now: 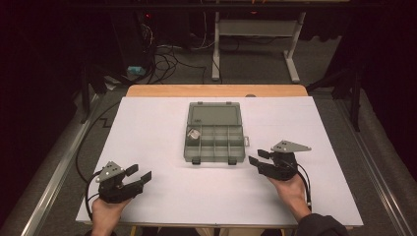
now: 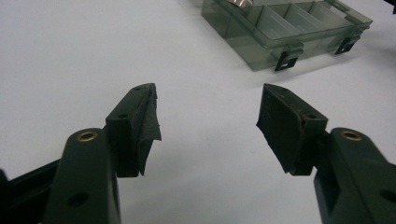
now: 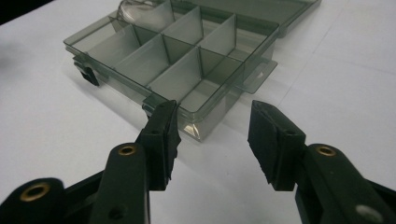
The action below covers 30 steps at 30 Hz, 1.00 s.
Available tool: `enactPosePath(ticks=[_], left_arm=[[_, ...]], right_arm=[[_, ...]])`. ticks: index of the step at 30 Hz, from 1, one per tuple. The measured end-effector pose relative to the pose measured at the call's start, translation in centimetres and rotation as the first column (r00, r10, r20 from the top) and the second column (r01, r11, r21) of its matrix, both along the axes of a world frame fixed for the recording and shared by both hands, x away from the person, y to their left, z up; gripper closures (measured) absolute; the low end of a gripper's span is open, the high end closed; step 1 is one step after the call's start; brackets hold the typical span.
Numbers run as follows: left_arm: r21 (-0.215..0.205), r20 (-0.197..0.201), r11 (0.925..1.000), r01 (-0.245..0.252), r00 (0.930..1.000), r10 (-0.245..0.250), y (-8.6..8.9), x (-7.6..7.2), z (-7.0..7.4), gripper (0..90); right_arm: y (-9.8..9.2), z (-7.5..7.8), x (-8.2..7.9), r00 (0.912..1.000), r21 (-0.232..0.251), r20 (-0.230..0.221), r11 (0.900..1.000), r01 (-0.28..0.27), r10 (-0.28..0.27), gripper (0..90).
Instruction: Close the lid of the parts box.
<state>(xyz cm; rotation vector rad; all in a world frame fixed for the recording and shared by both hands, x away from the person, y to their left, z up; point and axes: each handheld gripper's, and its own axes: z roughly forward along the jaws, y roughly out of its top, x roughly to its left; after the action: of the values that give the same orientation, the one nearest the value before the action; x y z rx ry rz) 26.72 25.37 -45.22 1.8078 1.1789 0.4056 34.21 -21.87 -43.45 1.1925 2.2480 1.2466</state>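
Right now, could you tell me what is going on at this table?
A person sits at a white table with a gripper in each hand. The left gripper and right gripper both rest open and hold nothing. Between them lies an open grey compartment box, lid folded back. One small pale object sits in its far-left compartment. Neither gripper touches the box.

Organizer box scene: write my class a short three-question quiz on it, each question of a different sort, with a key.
1. True or false: the box lies open.
2. Which is nearer the box: A) left gripper B) right gripper?
3. Fill in: the small object sits in a far-____ compartment in the high view.

Key: 1 true; 2 B; 3 left. Both grippers' jaws stand apart, holding nothing.
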Motion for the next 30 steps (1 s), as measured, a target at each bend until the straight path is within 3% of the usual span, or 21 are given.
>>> enactPosePath(ticks=[8, 10, 13, 26, 30], left_arm=[[0.002, 0.005, 1.0000, -0.001, 1.0000, 0.001, 0.1, 0.0, 0.1, 38.0], [0.004, 0.003, 1.0000, 0.002, 1.0000, -0.002, 0.1, 0.0, 0.1, 38.0], [0.006, 0.004, 1.0000, 0.005, 1.0000, -0.005, 0.1, 0.0, 0.1, 38.0], [0.004, -0.008, 0.9999, 0.010, 0.9999, -0.010, 0.0, 0.1, 0.0, 37.9], [0.003, -0.008, 0.9999, 0.013, 0.9999, -0.013, 0.0, 0.1, 0.0, 37.9]], right_arm=[[0.9, 0.4, 1.5, 0.9991, -0.035, -0.043, 0.999, 0.002, -0.003, 56.3], [1.0, 0.5, 2.0, 0.9971, -0.020, -0.075, 1.000, 0.006, -0.007, 56.2], [1.3, 0.6, 2.9, 0.9925, -0.048, -0.121, 0.999, 0.012, -0.018, 59.4], [2.2, 1.5, 5.9, 0.9797, -0.103, -0.189, 0.994, 0.046, -0.065, 67.2], [2.8, 1.4, 6.4, 0.9766, -0.125, -0.207, 0.992, 0.034, -0.059, 69.5]])
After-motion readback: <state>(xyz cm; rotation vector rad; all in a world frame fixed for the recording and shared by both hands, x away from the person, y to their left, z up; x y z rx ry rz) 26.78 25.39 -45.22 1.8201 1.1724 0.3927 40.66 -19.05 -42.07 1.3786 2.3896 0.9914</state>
